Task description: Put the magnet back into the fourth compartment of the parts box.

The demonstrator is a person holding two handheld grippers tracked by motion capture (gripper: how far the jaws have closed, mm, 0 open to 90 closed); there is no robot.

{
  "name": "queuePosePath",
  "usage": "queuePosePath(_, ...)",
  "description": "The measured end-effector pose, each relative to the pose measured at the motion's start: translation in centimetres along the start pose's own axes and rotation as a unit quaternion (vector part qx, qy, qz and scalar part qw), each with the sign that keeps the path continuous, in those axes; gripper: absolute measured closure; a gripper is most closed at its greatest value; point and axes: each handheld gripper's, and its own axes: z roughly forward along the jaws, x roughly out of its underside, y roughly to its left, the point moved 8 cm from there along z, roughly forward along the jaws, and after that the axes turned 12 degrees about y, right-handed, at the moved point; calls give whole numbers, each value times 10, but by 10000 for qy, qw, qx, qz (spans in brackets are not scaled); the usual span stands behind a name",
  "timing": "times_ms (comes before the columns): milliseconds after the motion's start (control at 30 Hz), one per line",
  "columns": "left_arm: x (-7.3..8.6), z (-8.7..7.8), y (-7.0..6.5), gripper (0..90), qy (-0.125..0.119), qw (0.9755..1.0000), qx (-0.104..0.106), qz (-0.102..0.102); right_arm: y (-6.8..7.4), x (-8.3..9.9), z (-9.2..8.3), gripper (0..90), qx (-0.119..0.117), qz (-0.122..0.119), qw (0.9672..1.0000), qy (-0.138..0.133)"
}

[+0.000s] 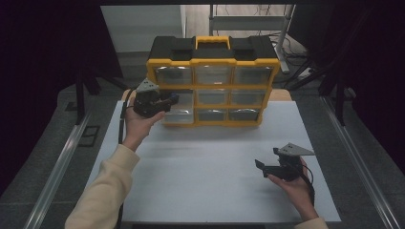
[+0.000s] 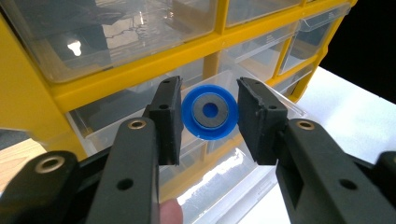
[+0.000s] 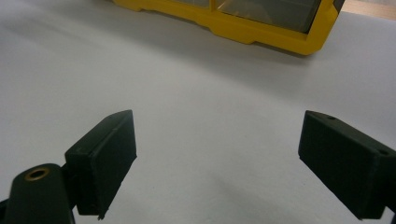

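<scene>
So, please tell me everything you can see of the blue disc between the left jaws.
The blue disc is round, plastic-looking, with a grey metal-looking ring on its face and a blue centre. It faces the camera on edge, clamped between the two black jaws of the left gripper. It hangs over an open clear drawer of the yellow organiser.

Drawer organizer [image 1: 213, 67] at table's [image 1: 210, 191] far edge, disc [image 2: 209, 112] before its pulled-out left drawer [image 1: 179, 113]
</scene>
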Motion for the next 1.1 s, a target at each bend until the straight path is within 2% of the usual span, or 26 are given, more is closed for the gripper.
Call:
queuePosePath(67,1,0,0,612,9,10000,23,6,0,0,0,118,-2,-3,10000,4)
queuePosePath(100,0,0,-1,594,-28,9999,135,-14,0,0,0,118,-1,-8,10000,7)
queuePosePath(233,-2,-5,-5,353,-191,9989,432,-49,0,0,0,117,-10,-11,10000,-4)
queuePosePath(267,-2,-6,-7,317,-214,9983,534,-33,0,0,0,117,-13,-10,10000,-7)
queuePosePath(333,-2,-10,-10,265,-233,9979,598,17,0,0,0,117,-10,-13,10000,-9)
queuePosePath(500,2,-20,-21,243,-330,9950,935,156,0,0,0,117,-2,-21,10000,-7)
queuePosePath(633,7,-26,-26,247,-358,9942,985,254,0,0,0,117,-1,-15,10000,-9)
queuePosePath(800,15,-37,-35,269,-464,9911,1187,374,1,0,-1,117,0,-11,10000,-6)
queuePosePath(1100,32,-42,-50,270,-387,9886,1354,532,0,0,-1,117,9,-20,10000,0)
